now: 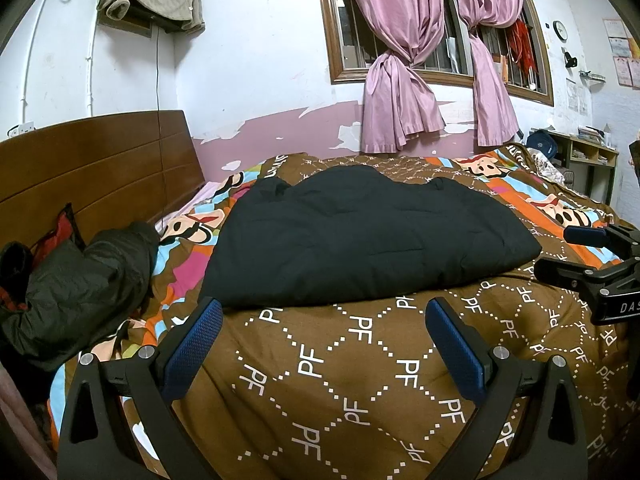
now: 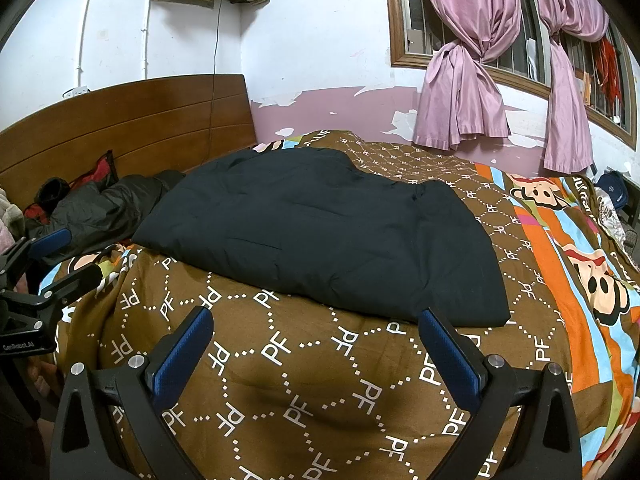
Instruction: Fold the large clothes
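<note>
A large black padded garment [image 1: 360, 236] lies folded flat on the brown patterned quilt [image 1: 360, 360]; it also shows in the right wrist view [image 2: 320, 232]. My left gripper [image 1: 324, 308] is open and empty, just short of the garment's near edge. My right gripper [image 2: 316, 320] is open and empty, near the garment's near right corner. The right gripper shows at the right edge of the left wrist view [image 1: 576, 254]. The left gripper shows at the left edge of the right wrist view [image 2: 68, 258].
A dark green jacket [image 1: 80, 280] lies bunched at the left by the wooden headboard [image 1: 100, 168]. Pink curtains [image 1: 400, 80] hang at the window behind the bed. A desk [image 1: 584, 156] stands at the far right.
</note>
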`<state>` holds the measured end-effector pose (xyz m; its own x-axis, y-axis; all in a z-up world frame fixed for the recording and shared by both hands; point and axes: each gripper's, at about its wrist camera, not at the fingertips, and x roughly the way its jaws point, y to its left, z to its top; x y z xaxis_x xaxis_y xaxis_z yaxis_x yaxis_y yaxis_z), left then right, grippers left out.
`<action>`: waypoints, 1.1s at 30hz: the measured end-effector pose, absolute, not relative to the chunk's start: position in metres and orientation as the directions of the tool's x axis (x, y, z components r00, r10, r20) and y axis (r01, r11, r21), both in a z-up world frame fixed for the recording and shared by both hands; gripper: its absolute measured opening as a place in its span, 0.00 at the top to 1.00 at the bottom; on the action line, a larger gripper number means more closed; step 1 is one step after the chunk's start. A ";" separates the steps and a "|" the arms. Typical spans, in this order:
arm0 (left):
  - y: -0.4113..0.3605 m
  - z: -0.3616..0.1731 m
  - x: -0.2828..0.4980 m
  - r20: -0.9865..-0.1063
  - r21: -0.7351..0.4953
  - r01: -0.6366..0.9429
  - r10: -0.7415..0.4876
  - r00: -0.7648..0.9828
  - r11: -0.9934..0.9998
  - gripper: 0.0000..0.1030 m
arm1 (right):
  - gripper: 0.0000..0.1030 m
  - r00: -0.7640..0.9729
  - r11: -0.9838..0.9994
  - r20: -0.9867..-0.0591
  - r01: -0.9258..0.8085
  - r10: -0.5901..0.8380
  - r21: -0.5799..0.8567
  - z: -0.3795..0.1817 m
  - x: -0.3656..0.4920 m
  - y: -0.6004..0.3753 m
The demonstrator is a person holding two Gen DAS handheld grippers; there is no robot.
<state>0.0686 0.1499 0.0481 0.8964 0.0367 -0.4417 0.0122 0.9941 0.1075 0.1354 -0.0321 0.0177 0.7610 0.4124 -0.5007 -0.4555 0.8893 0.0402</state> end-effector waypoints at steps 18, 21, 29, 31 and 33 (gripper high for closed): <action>0.150 0.048 0.068 -0.442 0.107 0.012 0.037 0.896 0.994 0.03 | 0.00 0.760 0.889 -0.502 -0.456 0.413 0.042 0.018 0.135 -0.033; 0.150 0.048 0.068 -0.442 0.107 0.012 0.037 0.896 0.994 0.03 | 0.00 0.760 0.889 -0.502 -0.456 0.413 0.041 0.018 0.136 -0.033; 0.150 0.049 0.069 -0.448 0.106 0.012 0.037 0.893 0.994 0.03 | 0.00 0.760 0.889 -0.502 -0.456 0.413 0.042 0.018 0.136 -0.032; 0.151 0.049 0.070 -0.448 0.105 0.012 0.036 0.893 0.994 0.03 | 0.00 0.760 0.890 -0.502 -0.455 0.412 0.041 0.018 0.136 -0.032; 0.151 0.049 0.070 -0.449 0.104 0.013 0.036 0.893 0.995 0.03 | 0.00 0.760 0.890 -0.502 -0.455 0.412 0.042 0.018 0.136 -0.032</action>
